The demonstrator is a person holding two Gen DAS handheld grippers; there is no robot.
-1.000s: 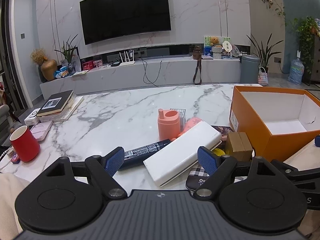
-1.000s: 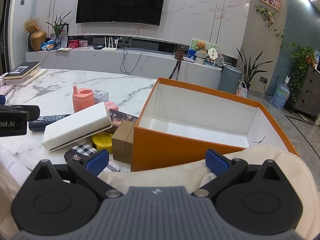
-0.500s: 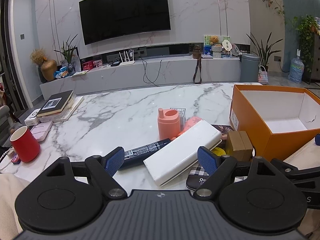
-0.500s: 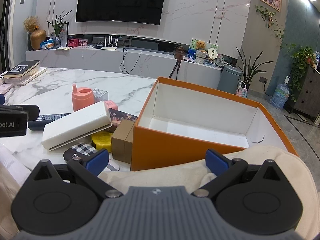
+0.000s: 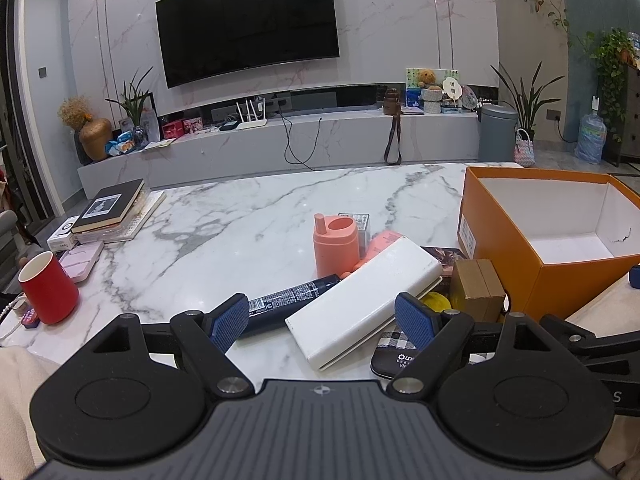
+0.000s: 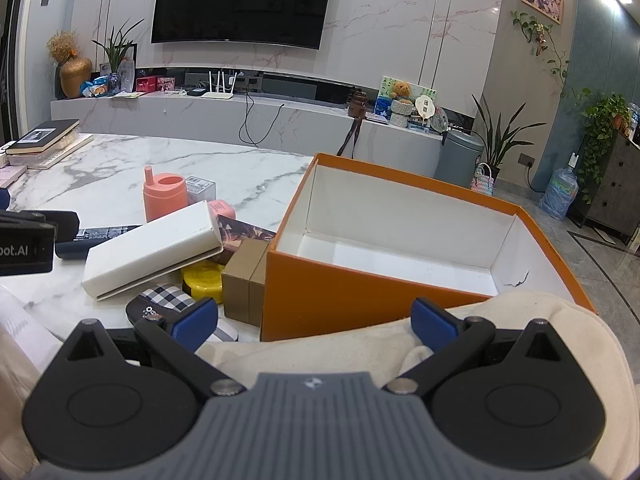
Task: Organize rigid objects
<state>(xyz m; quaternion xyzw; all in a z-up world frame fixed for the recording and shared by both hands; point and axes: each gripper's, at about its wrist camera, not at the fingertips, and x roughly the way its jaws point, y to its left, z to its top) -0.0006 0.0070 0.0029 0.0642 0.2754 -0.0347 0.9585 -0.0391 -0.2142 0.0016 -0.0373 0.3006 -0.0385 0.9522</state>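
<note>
Left gripper [image 5: 322, 318] spread wide, holding nothing, poised low over the near table edge, blue pads flanking the white box [image 5: 364, 306] without touching. Right gripper [image 6: 314, 322] likewise wide open and empty, hovering above cream cloth [image 6: 360, 344] before the orange box [image 6: 340, 296].

White box long, flat, tilted, propped on a yellow tin [image 6: 202, 280] and a dark tube [image 5: 292, 304]. Pink cup [image 5: 335, 246] upright behind. Brown carton [image 6: 244, 282] just beside the orange box. Checked case [image 6: 168, 300] nearest the edge. Orange box open, white inside, bare. All on the marble table [image 5: 240, 220].
</note>
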